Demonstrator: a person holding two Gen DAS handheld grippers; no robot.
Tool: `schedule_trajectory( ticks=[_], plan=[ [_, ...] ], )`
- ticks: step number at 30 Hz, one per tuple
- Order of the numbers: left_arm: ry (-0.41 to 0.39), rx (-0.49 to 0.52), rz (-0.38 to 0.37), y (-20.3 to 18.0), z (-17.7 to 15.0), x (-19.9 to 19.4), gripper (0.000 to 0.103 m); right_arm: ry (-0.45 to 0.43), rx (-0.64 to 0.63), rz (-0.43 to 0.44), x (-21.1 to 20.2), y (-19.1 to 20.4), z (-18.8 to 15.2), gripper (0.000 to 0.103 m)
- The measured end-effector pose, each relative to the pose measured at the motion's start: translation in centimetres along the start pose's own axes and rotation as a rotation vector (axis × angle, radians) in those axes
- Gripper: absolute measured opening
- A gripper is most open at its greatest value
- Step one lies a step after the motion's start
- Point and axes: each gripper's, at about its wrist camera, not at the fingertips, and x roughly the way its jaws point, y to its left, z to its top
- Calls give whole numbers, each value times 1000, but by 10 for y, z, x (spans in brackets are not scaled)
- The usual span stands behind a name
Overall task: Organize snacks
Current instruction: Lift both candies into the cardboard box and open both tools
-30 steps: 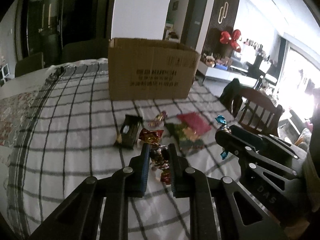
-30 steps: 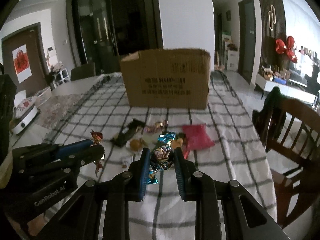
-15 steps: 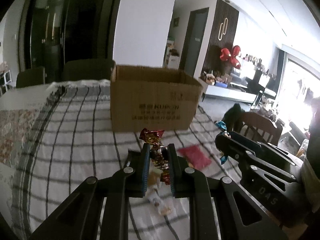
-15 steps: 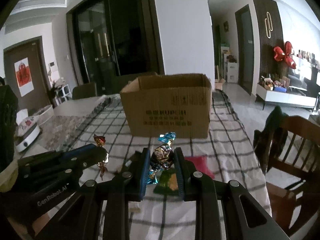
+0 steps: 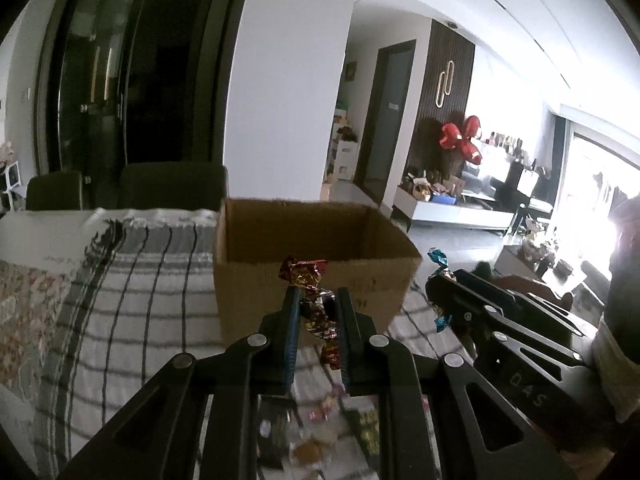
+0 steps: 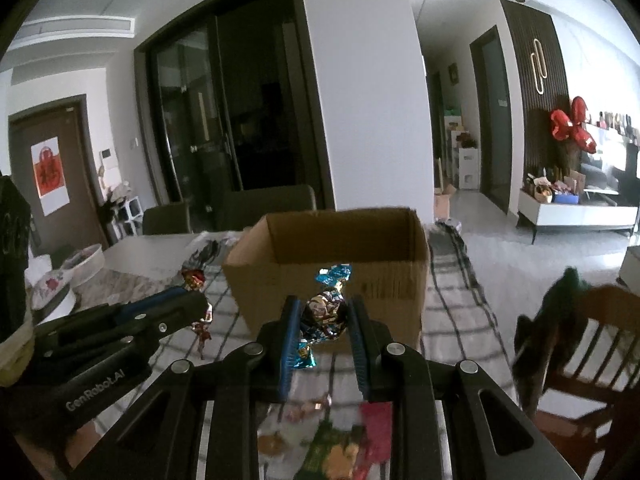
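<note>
Both grippers hold candies near the box.
Left gripper pinches a red candy; right gripper pinches a blue candy.

The floor of the cardboard box is hidden behind its front wall, so I cannot tell what lies inside. The loose snacks on the surface are blurred and partly covered by the jaws (only colours show: pink, green, yellow). The printed text on the box front is too smeared to read. The middle of the red-gold candy sits between the pads, unseen. The wooden chair is cut by the picture's edge.
</note>
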Motion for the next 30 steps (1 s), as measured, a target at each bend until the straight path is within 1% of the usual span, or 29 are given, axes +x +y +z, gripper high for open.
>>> schedule_trajectory(
  ticks=[5, 11, 15, 20, 22, 23, 24, 25, 26, 27, 30],
  plan=[
    [-19, 21, 8, 4, 23, 17, 18, -14, -20, -2, 17, -4, 20, 25],
    [2, 55, 37, 8, 47, 45, 18, -3, -33, -9, 44, -13, 39, 25],
    [43, 62, 18, 12, 62, 74, 18, 10, -29, -16, 64, -20, 49, 25],
    [79, 59, 27, 18, 75, 101, 19, 22, -28, -39, 86, -29, 59, 25],
    [86, 66, 37, 17, 78, 107, 35, 34, -25, -54, 94, -31, 62, 26],
    [82, 66, 48, 17, 79, 108, 48, 44, -22, -61, 97, -33, 63, 27],
    [73, 69, 62, 18, 79, 107, 52, 59, -15, -72, 100, -36, 62, 34],
    [62, 77, 78, 17, 78, 104, 52, 60, -10, -77, 99, -38, 61, 44],
    [54, 87, 88, 15, 77, 101, 53, 59, -7, -84, 98, -39, 60, 47],
    [49, 93, 91, 14, 75, 98, 57, 56, -13, -91, 96, -41, 58, 47],
    [40, 109, 94, 11, 69, 89, 58, 52, -13, -100, 86, -40, 54, 47]
  ],
)
